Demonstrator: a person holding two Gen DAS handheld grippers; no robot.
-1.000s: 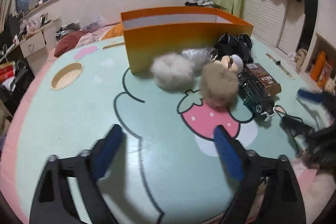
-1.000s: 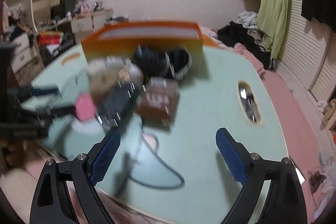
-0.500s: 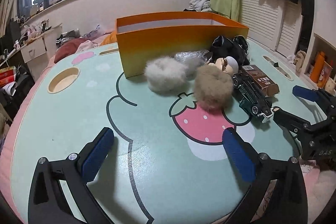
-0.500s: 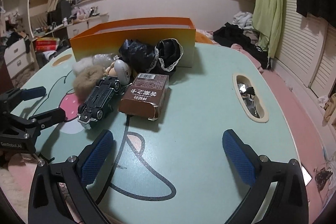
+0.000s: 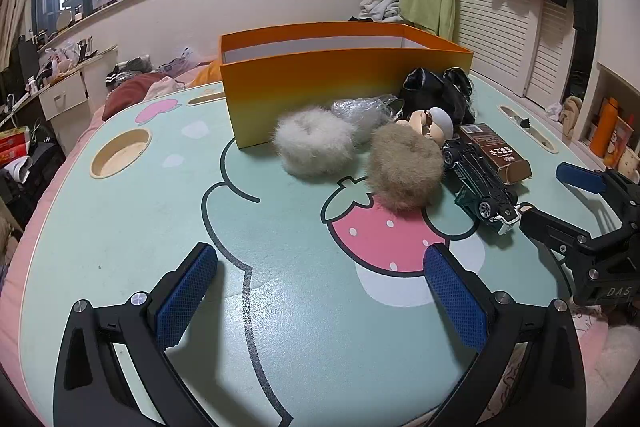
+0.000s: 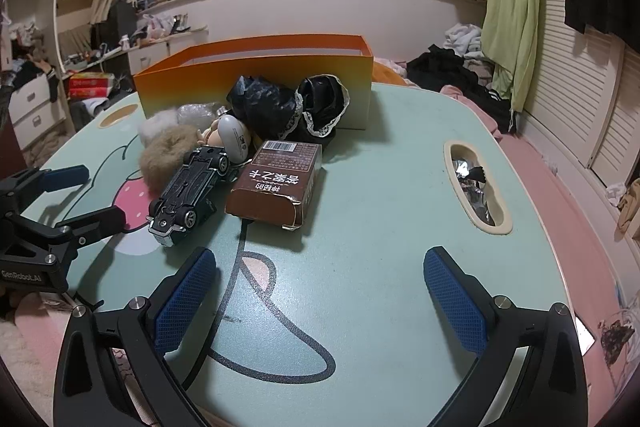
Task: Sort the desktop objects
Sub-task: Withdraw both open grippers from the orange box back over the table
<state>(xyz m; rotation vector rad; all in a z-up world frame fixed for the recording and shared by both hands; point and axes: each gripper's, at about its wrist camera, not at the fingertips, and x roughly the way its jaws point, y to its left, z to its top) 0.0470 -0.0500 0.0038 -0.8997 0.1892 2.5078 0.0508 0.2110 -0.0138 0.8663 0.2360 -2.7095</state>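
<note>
Showing sorting not yet begun: the pale pom-pom (image 5: pixel 314 147), toy car (image 6: pixel 190 189) and brown carton (image 6: pixel 278 185) lie outside the orange box (image 5: pixel 320 87); the left gripper (image 5: pixel 320 301) and right gripper (image 6: pixel 320 301) gape empty.

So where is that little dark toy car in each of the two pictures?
Left wrist view: the toy car lies right of centre, between the tan fluffy ball and the brown carton.
Right wrist view: the toy car lies left of centre, again between the tan fluffy ball and the brown carton.
Shared landmark: the orange box behind the pile.
</note>
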